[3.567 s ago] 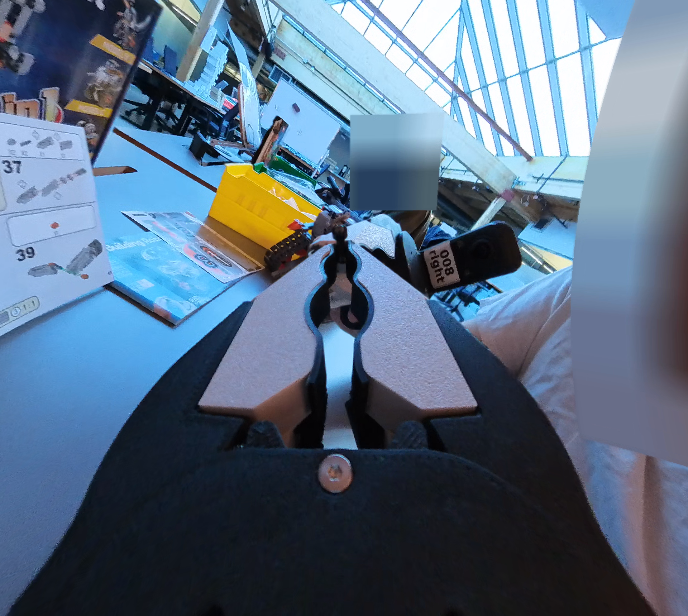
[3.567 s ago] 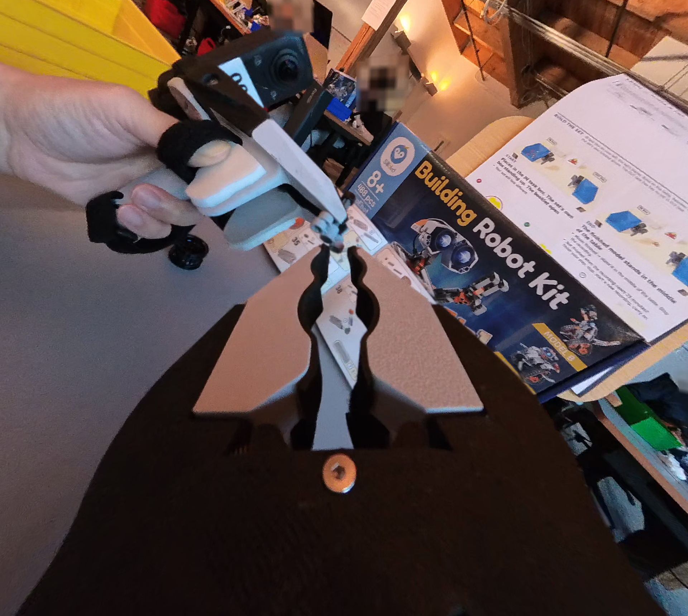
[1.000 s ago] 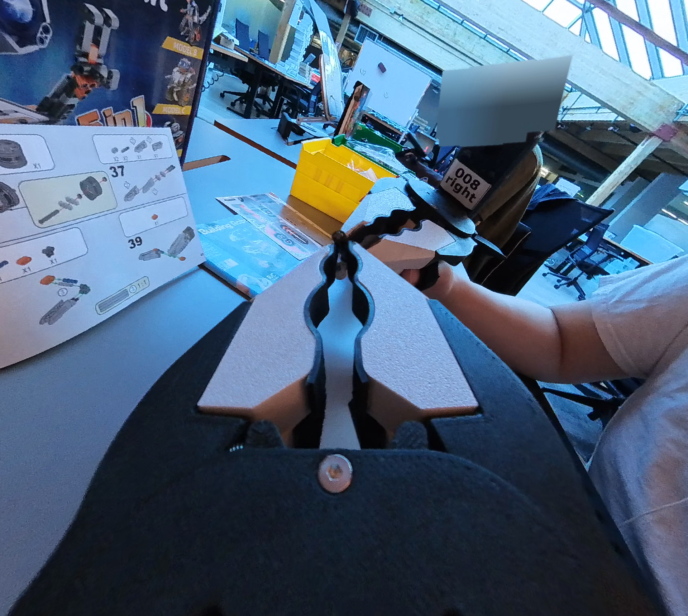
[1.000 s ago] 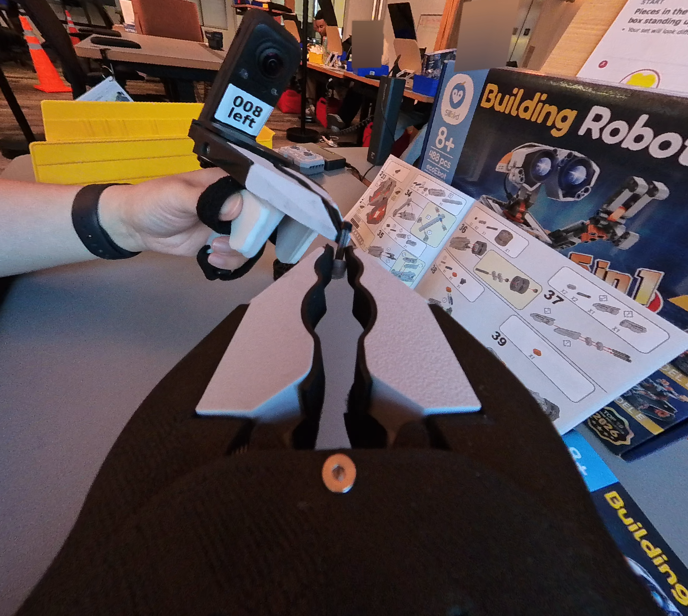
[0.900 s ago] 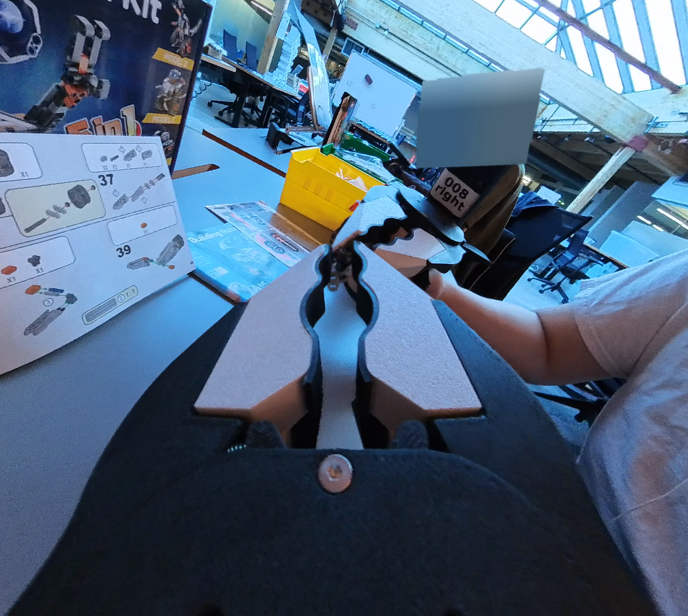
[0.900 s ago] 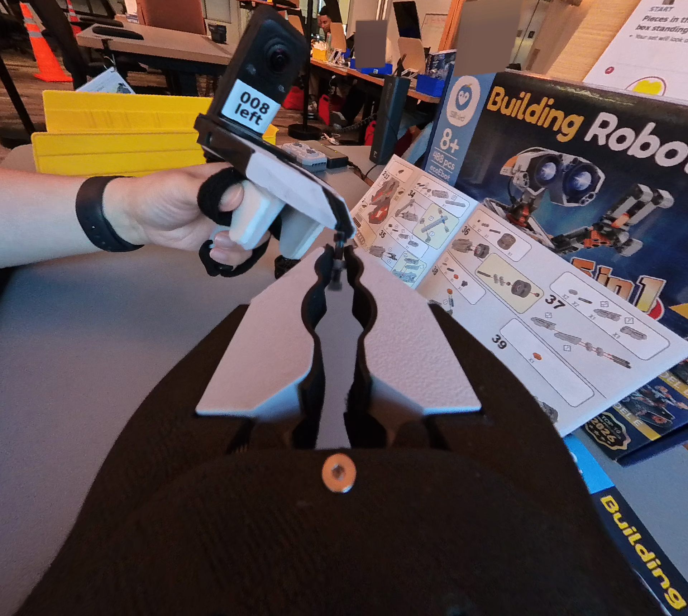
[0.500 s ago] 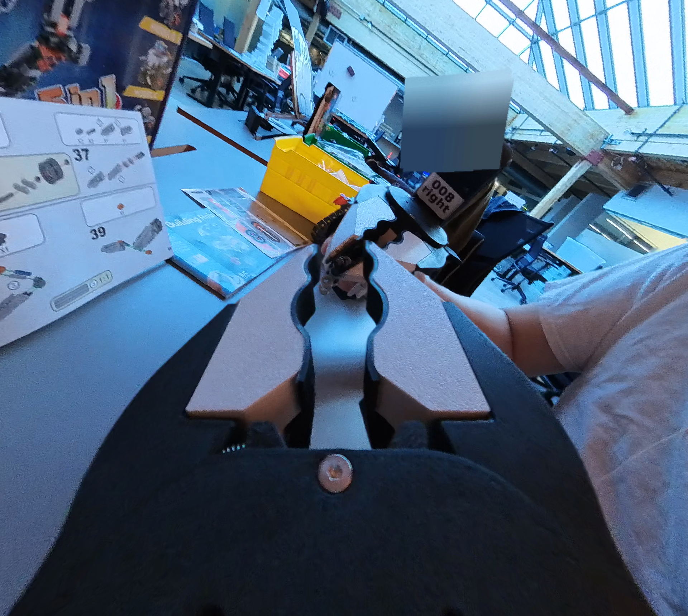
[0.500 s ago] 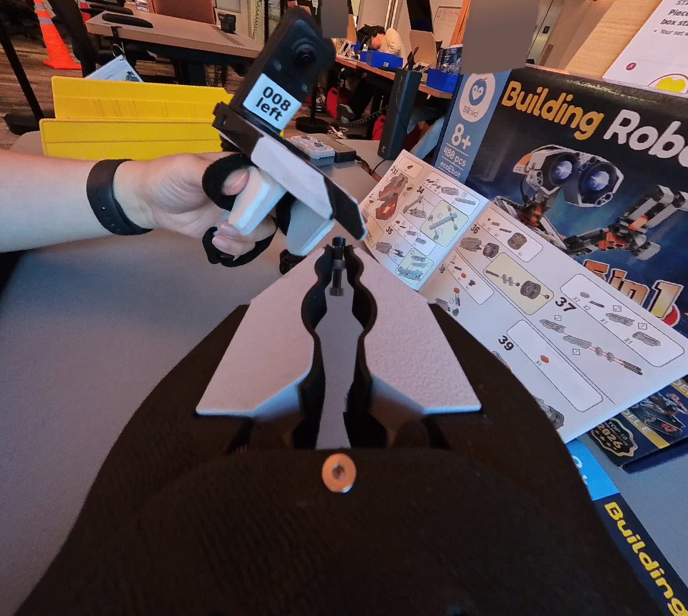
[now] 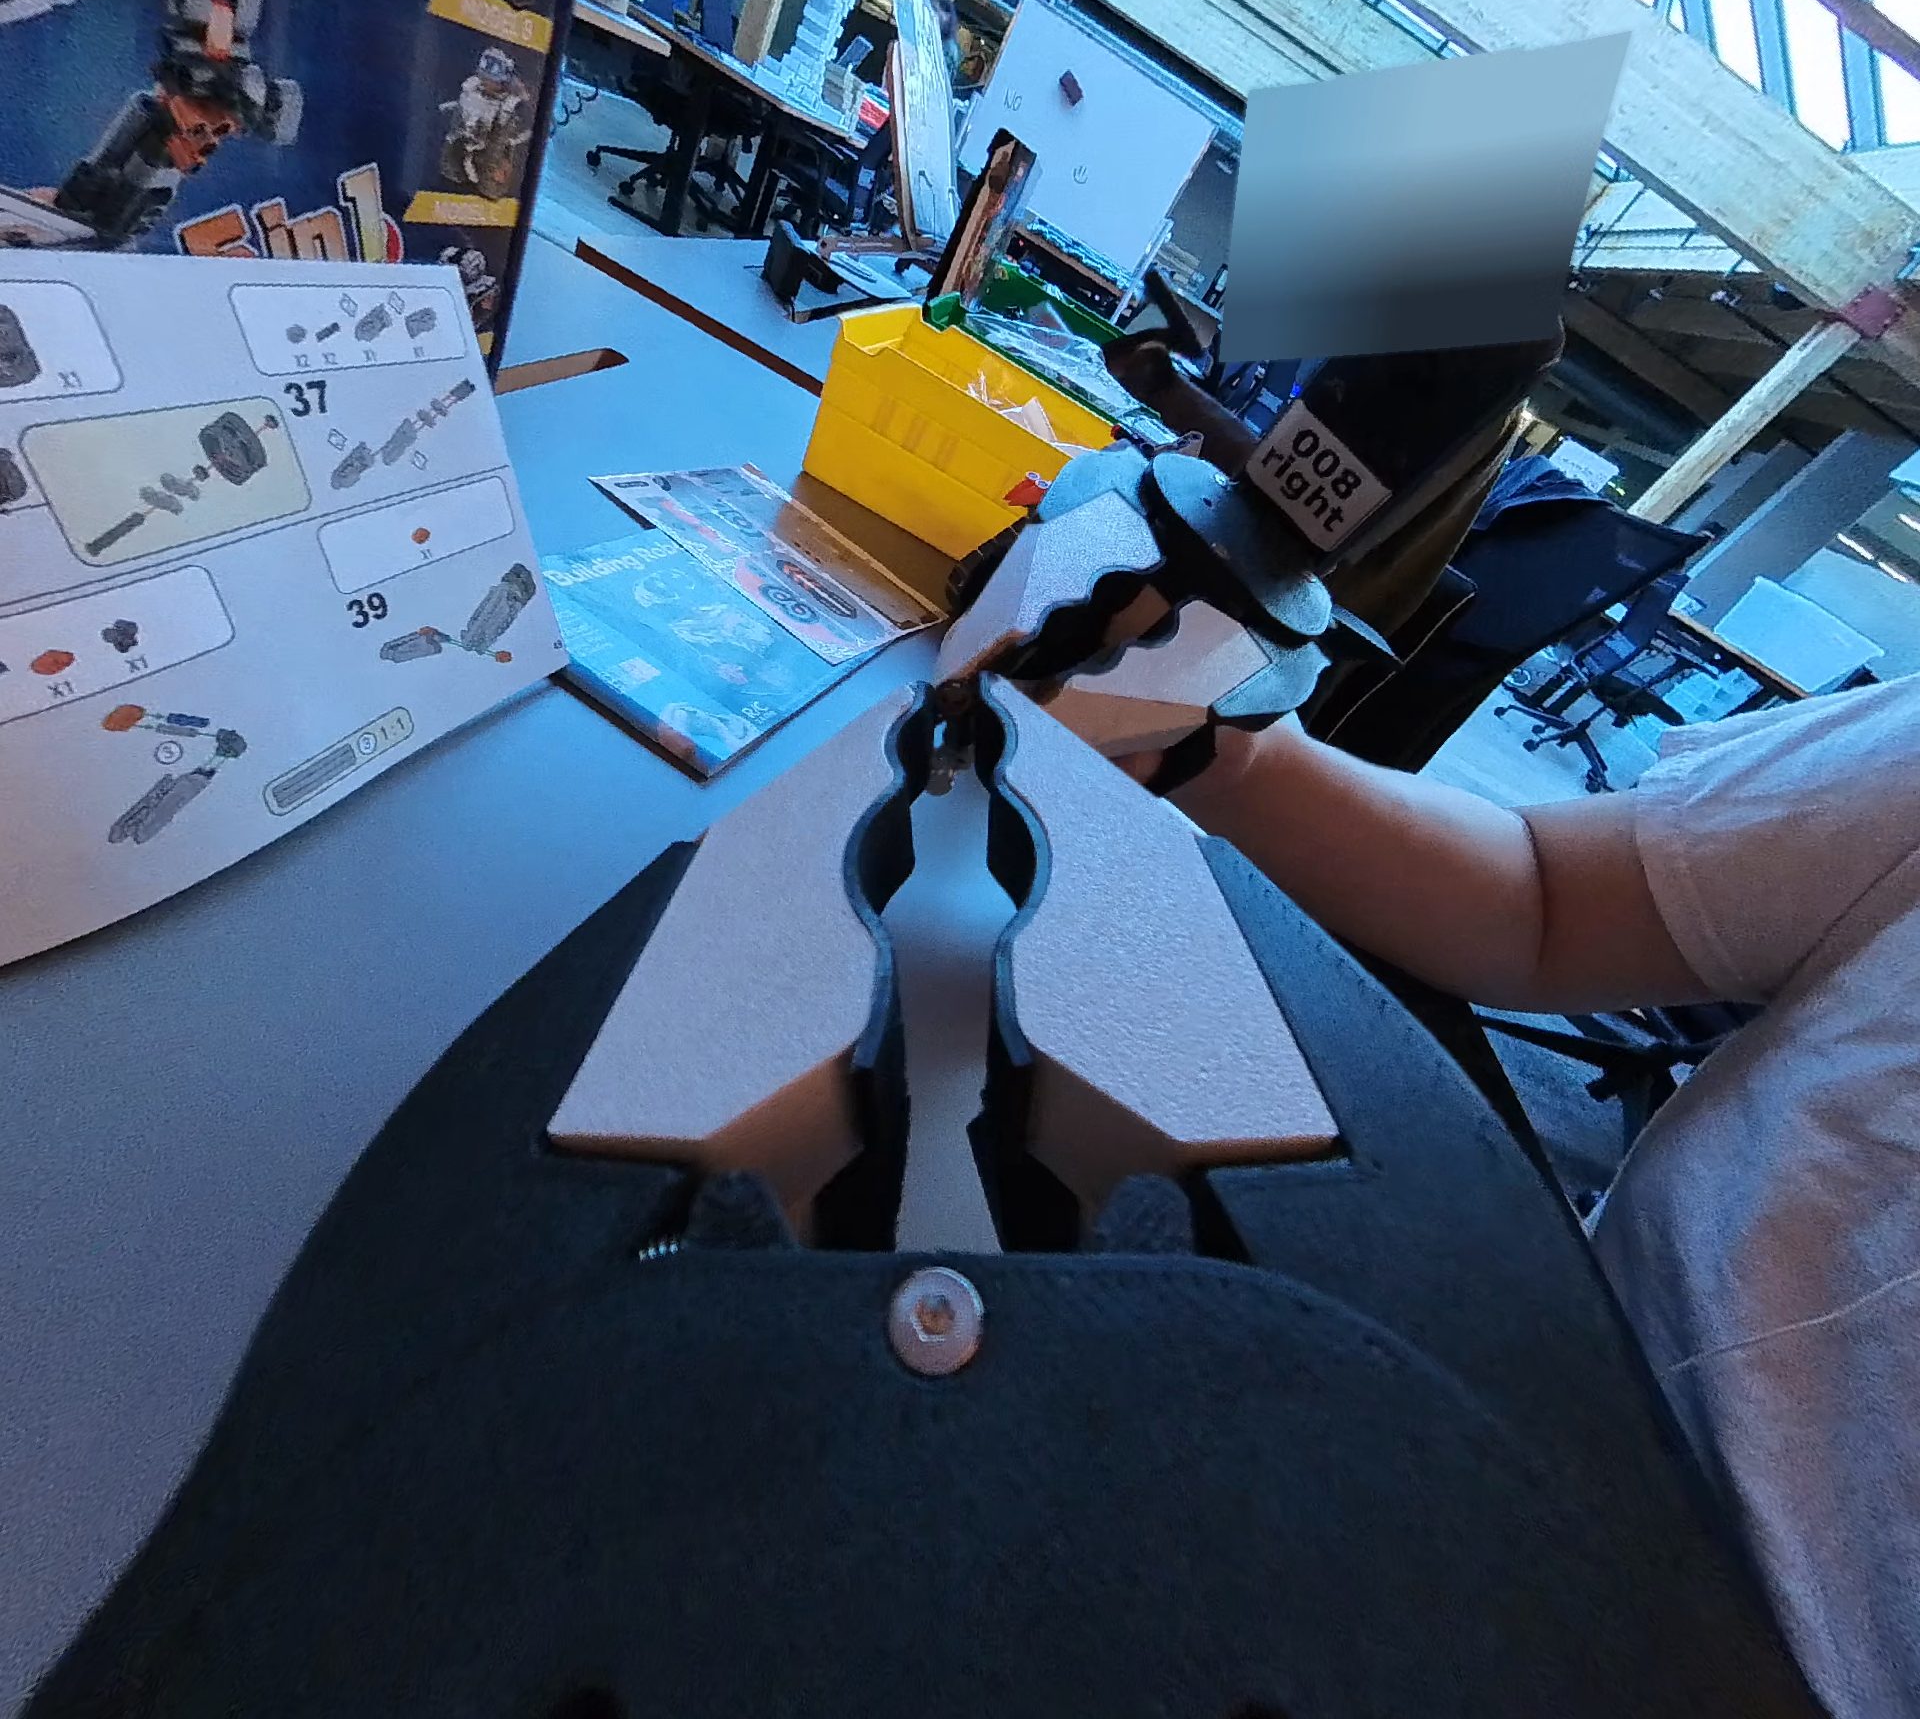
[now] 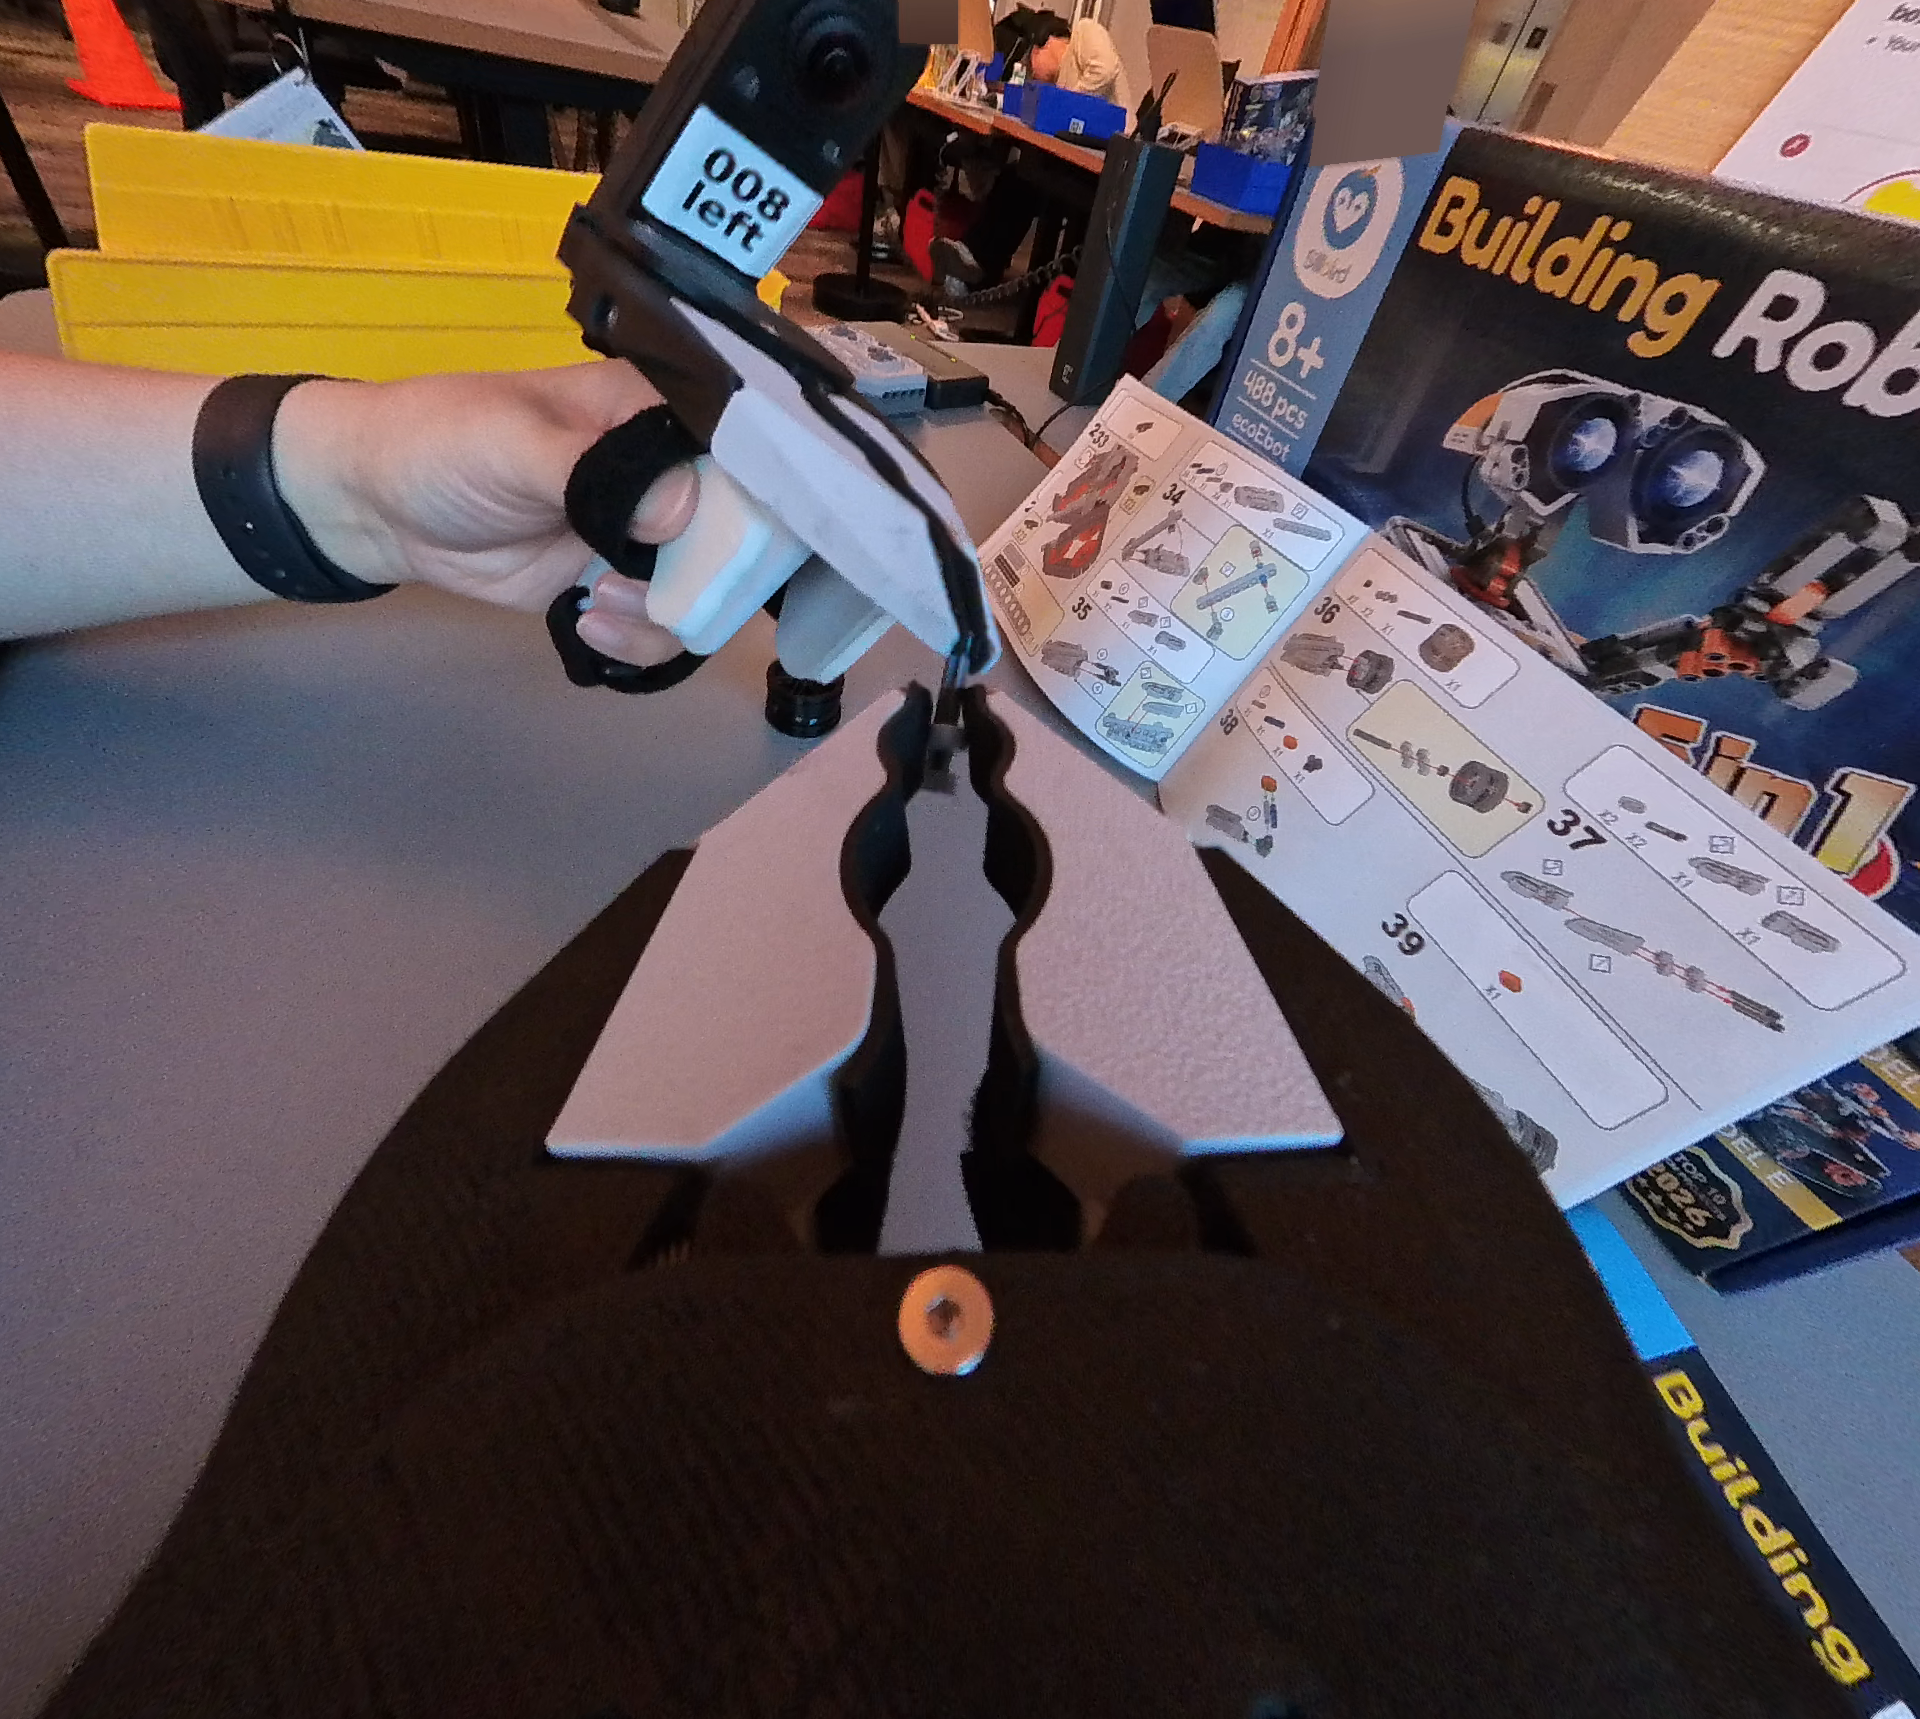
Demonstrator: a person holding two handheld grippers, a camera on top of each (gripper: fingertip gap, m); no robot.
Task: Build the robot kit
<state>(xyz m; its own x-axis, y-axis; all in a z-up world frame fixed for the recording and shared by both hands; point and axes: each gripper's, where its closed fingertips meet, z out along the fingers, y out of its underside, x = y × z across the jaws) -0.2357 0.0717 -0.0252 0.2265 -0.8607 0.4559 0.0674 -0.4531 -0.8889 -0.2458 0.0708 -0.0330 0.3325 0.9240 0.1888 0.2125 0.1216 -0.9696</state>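
A thin dark axle with small grey parts on it [image 10: 945,729] runs between the two grippers' tips, held above the grey table [image 10: 312,838]. My right gripper [image 10: 945,713] is shut on its lower end. My left gripper [image 9: 948,713] is shut on the same small piece [image 9: 943,750]. The two grippers meet tip to tip: the left one shows in the right wrist view [image 10: 971,651], held in a hand, and the right one shows in the left wrist view [image 9: 956,677]. How the parts sit on the axle is too small to tell.
An open instruction booklet [image 10: 1455,786] leans on the dark blue kit box [image 10: 1610,422]; both show in the left wrist view [image 9: 239,526] [image 9: 260,7]. A black wheel [image 10: 802,701] lies under the left gripper. Yellow bin [image 9: 935,443], flat blue booklet [image 9: 675,641]. My left and right fingertips are right by each other.
Half a second ago my left gripper stood open with the axle held only by the right one. It has since closed on the axle, tip to tip with the right gripper.
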